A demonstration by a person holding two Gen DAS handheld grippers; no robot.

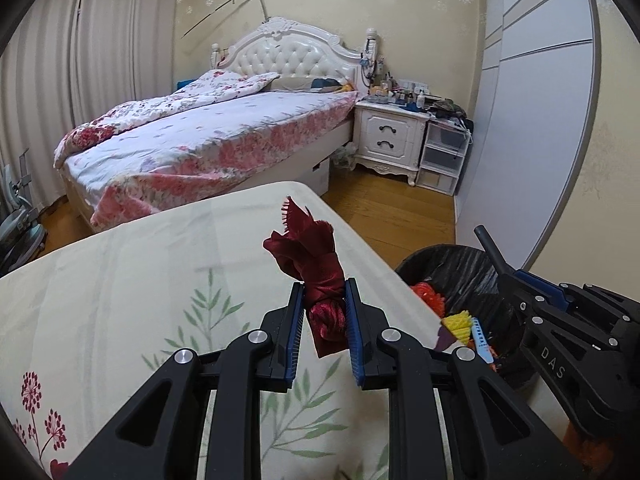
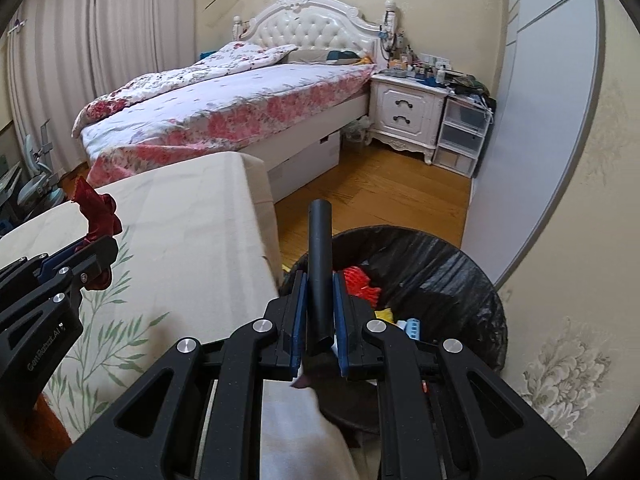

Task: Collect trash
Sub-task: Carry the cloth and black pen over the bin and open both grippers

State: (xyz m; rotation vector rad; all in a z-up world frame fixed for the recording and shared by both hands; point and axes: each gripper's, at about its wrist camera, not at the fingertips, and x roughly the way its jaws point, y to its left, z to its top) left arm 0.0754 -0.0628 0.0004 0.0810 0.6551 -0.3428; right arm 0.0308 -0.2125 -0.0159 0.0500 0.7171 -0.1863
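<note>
right gripper [image 2: 319, 304]: clamped on black tube [image 2: 319, 264]
bin [image 2: 452, 264]: black-lined, beneath the tube
left gripper [image 2: 94, 252]: grips red cloth [image 2: 96, 210] above table [image 2: 180, 220]

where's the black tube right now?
Right wrist view, centre: black tube clamped in the right gripper, over the near rim of the trash bin.

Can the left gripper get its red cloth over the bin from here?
Probably yes. The left gripper, shut on the red cloth, is beside the bin; its open mouth is clear, though the right gripper with the black tube hovers there.
</note>
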